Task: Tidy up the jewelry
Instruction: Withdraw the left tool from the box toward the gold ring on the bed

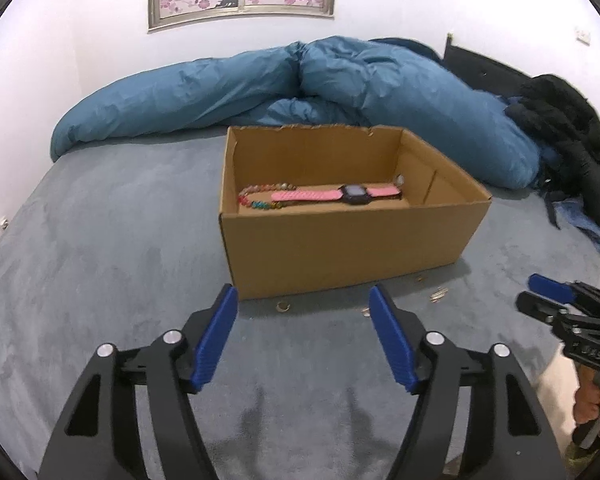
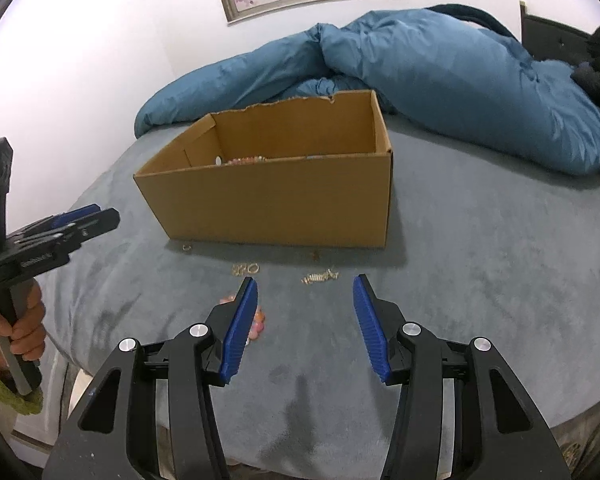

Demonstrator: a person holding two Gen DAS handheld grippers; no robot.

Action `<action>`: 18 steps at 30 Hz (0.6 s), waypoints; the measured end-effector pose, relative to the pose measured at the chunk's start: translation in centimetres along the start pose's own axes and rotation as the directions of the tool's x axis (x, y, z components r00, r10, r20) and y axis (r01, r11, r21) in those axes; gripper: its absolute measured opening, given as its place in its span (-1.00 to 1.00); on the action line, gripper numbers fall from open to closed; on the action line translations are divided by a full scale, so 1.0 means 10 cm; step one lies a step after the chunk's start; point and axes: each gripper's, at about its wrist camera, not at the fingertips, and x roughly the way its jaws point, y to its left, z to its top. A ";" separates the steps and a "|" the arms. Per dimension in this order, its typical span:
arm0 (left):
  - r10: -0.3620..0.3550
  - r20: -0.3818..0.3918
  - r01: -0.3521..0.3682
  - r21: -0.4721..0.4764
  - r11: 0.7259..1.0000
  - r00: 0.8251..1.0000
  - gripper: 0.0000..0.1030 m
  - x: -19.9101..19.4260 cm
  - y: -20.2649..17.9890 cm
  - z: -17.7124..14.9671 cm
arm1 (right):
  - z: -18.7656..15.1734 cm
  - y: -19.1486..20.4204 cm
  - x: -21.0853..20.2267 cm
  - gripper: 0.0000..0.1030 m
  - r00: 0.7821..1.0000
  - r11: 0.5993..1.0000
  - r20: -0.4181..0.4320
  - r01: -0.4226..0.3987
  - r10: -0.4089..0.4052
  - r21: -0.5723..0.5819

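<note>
Both of your tongs are spread wide and hold nothing. Your left gripper [image 1: 302,300] waits in front of the box [image 1: 340,248], likely ready for the small ring [image 1: 283,306] lying just by the box wall. Your right gripper [image 2: 305,292] hangs over the bed [image 2: 480,260], near the gold chain [image 2: 320,277] — it lies stretched left to right. Pink beads [image 2: 256,322] peek out beside your blue finger. Inside the box, the pink watch [image 1: 340,193] lies flat, its long strap running side to side — beside a bead bracelet [image 1: 256,196].
</note>
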 end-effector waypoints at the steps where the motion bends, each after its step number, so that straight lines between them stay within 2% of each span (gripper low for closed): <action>1: 0.012 -0.003 -0.012 0.005 1.000 1.000 0.32 0.04 0.00 -0.02 | 0.00 -0.02 0.02 -0.07 1.000 1.000 -0.004 0.003 -0.003 0.002; 7: 0.051 -0.023 -0.050 0.025 0.998 0.998 0.37 0.20 -0.01 -0.12 | -0.07 -0.10 0.06 -0.06 1.000 1.000 -0.002 0.005 -0.005 0.015; 18: 0.051 -0.025 -0.050 0.046 0.998 0.998 0.38 0.44 -0.01 -0.21 | -0.10 -0.14 0.24 -0.06 1.000 1.000 -0.012 -0.008 0.008 -0.024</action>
